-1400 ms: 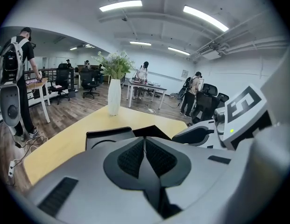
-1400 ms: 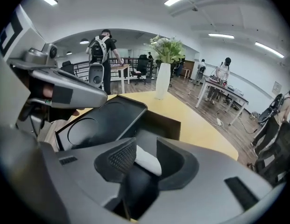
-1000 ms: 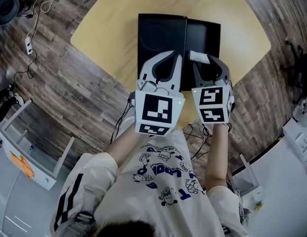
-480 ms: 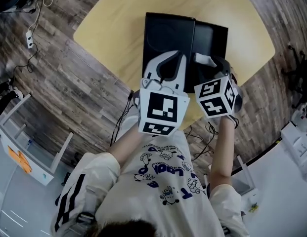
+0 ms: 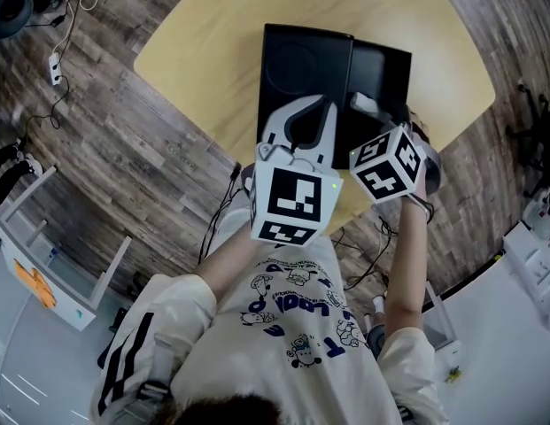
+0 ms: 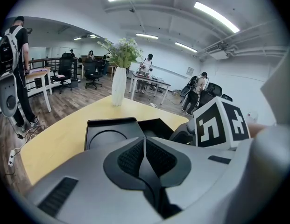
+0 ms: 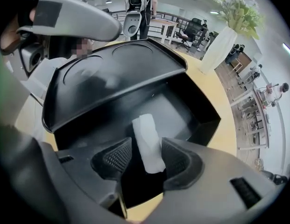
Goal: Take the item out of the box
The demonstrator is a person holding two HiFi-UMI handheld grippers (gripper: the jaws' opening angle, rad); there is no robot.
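A small white oblong item (image 7: 144, 129) is seen inside the black box (image 7: 206, 125), in the deep half nearest the person. It stands between the two jaws of the right gripper (image 7: 145, 149). No label or print can be made out on it. These jaws have just been opening and are now spread wide. The pads (image 7: 117, 157) are not pressed against the item, so nothing is gripped. The gripper is pointed steeply down into the box. The box lid (image 7: 112, 73) is laid open beside the deep half, and a round recess is moulded into it. No brand is visible on box or lid.

The left gripper (image 6: 144, 146) is held above the lid with its jaws closed together and nothing between them. Each gripper is topped by a cube of black-and-white square markers (image 5: 292, 204). The box is set on a pale yellow table (image 5: 213, 42), where a white vase of greenery (image 6: 118, 86) is also placed. Blue cartoon figures and lettering are printed on the person's shirt (image 5: 292, 326), but the words cannot be read.
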